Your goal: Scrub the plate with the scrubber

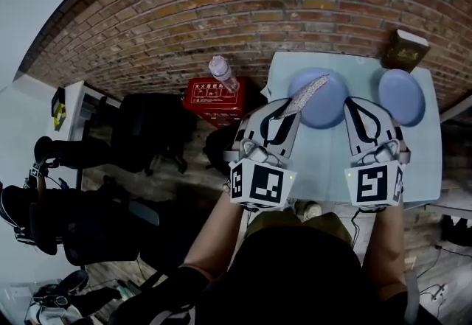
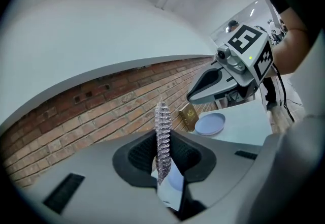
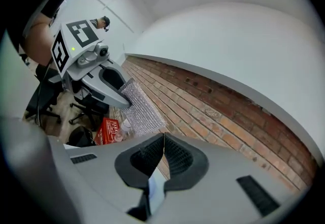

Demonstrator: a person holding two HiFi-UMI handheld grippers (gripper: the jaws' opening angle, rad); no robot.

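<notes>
Left gripper [image 1: 289, 111] clamps 1 scrubber [image 1: 310, 90], which shows against 1 plate [image 1: 324, 111] at 12 o'clock. Right gripper [image 1: 355, 106] is pinched together, empty. A 2nd plate [image 1: 402, 95] sits at 1 o'clock on 1 table [image 1: 324, 161], with 1 box [image 1: 404, 49] beyond.

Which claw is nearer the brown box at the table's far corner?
Right. Right claw sits between two round blue plates, short of the brown box; left claw, gripping the silver mesh scrubber, is further left.
</notes>
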